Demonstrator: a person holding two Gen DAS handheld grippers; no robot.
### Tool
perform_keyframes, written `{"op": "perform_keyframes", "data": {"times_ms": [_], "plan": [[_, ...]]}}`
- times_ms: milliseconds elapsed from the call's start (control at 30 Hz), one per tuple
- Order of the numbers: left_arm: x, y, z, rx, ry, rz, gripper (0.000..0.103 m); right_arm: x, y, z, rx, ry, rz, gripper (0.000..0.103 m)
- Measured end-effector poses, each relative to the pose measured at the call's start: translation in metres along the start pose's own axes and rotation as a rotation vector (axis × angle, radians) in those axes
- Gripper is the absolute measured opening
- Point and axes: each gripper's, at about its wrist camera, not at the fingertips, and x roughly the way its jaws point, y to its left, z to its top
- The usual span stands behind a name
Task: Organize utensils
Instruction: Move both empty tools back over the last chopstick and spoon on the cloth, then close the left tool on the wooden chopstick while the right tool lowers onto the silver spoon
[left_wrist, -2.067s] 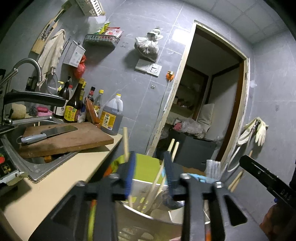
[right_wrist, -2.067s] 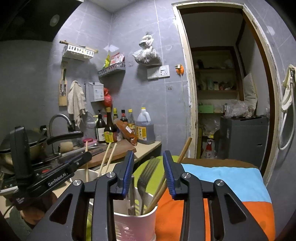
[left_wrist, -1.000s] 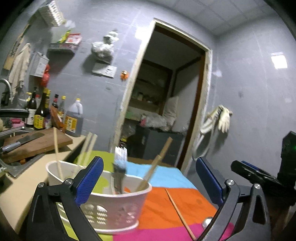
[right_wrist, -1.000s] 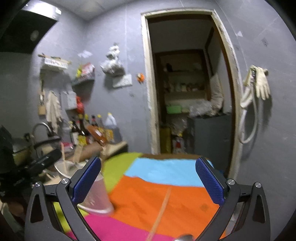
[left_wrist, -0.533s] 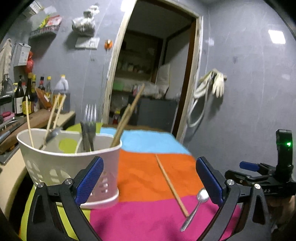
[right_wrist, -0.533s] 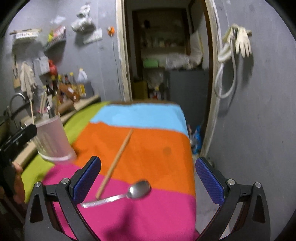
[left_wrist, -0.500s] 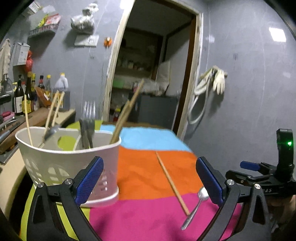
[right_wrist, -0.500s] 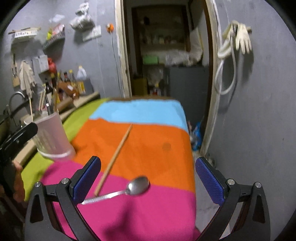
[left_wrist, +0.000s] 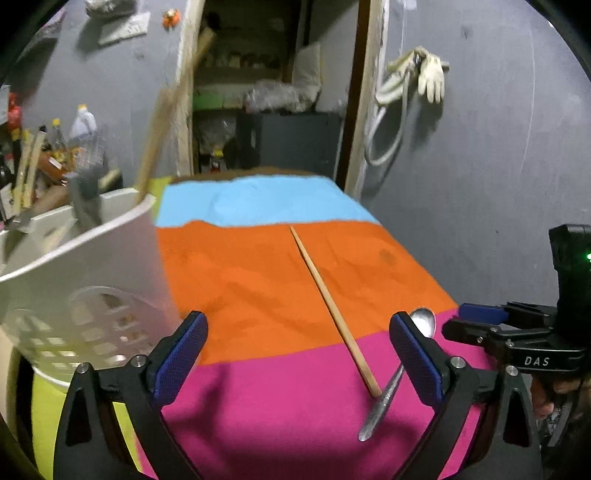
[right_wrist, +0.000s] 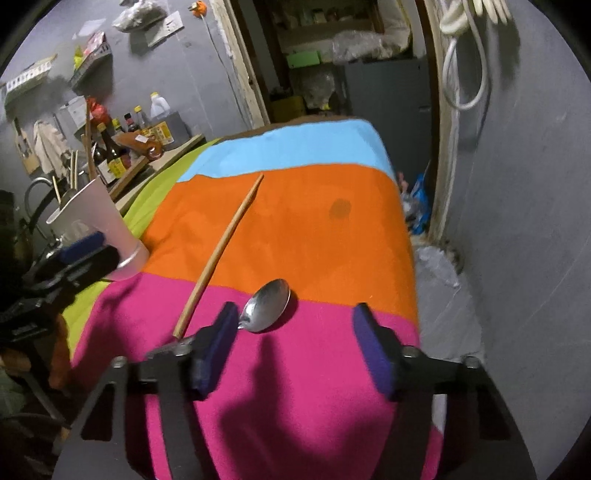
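Observation:
A wooden chopstick (left_wrist: 332, 306) (right_wrist: 221, 251) lies on the striped cloth, running from the orange band into the pink one. A metal spoon (left_wrist: 384, 398) (right_wrist: 267, 304) lies just right of the chopstick's near end. My left gripper (left_wrist: 297, 350) hovers over the cloth with its jaws wide and closing slightly; the chopstick's near end shows between them, untouched. My right gripper (right_wrist: 295, 332) is over the pink band with its jaws closing. The spoon bowl sits just ahead of its left finger, and the pads press on nothing. A white utensil holder (left_wrist: 92, 266) (right_wrist: 99, 221) stands at the left with chopsticks and forks in it.
The cloth (right_wrist: 332, 229) covers a table whose right edge drops to the floor beside a grey wall. A doorway (left_wrist: 277, 110) opens beyond the far edge. Left of the holder a counter (right_wrist: 162, 155) carries bottles and a cutting board.
Both grippers have tipped downward and come closer to the cloth. The right jaws have narrowed markedly. The holder has slid to the left edge of the left wrist view.

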Motion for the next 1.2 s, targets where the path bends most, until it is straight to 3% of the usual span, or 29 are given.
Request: {"op": "perform_keyframes", "data": {"times_ms": [133,433,567,633,733,1000,1200], "plan": [[0.024,-0.004,0.005,0.028,0.086,-0.039,0.068,0.009,-0.005,0.001,0.032,0.035,0.053,0.046],[0.088,0.002,0.016,-0.036,0.303,-0.099,0.037,0.031,-0.009,0.011,0.029,0.092,0.124,0.011],[0.094,0.008,0.021,-0.082,0.333,-0.089,0.027,0.037,-0.009,0.018,0.01,0.084,0.133,0.008],[0.096,0.01,0.023,-0.096,0.351,-0.096,0.016,0.041,-0.007,0.023,-0.01,0.077,0.126,0.008],[0.094,0.011,0.022,-0.09,0.362,-0.087,0.007,0.048,-0.003,0.031,-0.039,0.078,0.115,0.008],[0.063,0.027,0.001,-0.155,0.389,-0.078,0.005,0.073,0.008,0.056,-0.131,0.087,0.08,0.007],[0.041,0.027,-0.009,-0.169,0.405,-0.078,0.005,0.086,0.019,0.064,-0.177,0.098,0.103,0.008]]}}
